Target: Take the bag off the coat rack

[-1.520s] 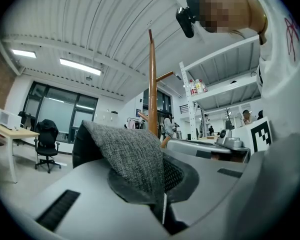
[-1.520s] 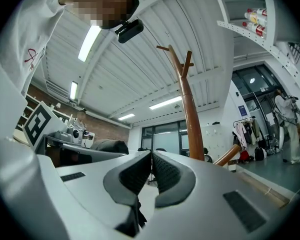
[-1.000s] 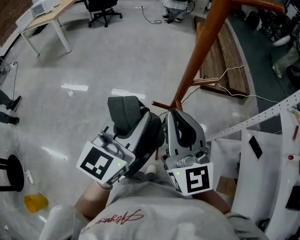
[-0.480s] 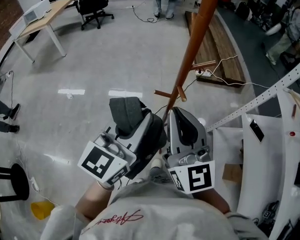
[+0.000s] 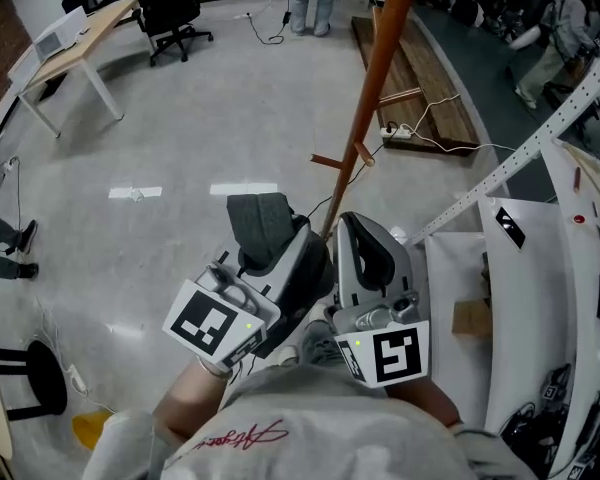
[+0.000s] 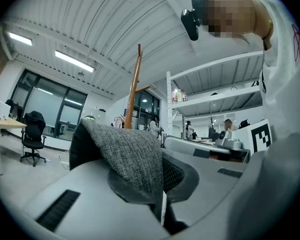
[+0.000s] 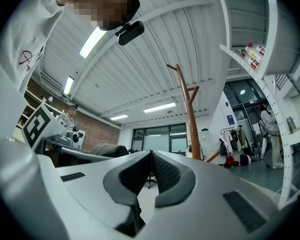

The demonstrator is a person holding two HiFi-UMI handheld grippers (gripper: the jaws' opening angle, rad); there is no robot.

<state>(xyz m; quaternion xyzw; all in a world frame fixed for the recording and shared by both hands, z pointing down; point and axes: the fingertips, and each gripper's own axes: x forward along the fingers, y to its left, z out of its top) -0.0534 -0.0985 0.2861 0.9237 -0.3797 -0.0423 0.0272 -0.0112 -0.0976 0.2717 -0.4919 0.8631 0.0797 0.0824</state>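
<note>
My left gripper (image 5: 288, 246) points up in front of the person's chest, shut on a piece of grey woven bag fabric (image 5: 260, 228). In the left gripper view the fabric (image 6: 127, 156) folds over the closed jaws and hides the left jaw's tip. The rest of the bag is hidden. Beside it my right gripper (image 5: 362, 233) is shut with nothing between its pads (image 7: 151, 159). The brown wooden coat rack (image 5: 365, 98) stands just beyond both grippers, its pole (image 7: 188, 116) bare, with short pegs (image 5: 332, 161) low on it.
White metal shelving (image 5: 540, 268) stands close on the right. A wooden platform (image 5: 410, 68) with a power strip lies behind the rack. A desk (image 5: 75, 43) and office chair (image 5: 170, 3) are far left, a black stool (image 5: 20, 383) and a yellow object (image 5: 90, 426) near left. People stand far back.
The head view has shifted, so the coat rack's base and floor sit higher in the picture. Both grippers keep their place and stay shut, the grey fabric still in the left one.
</note>
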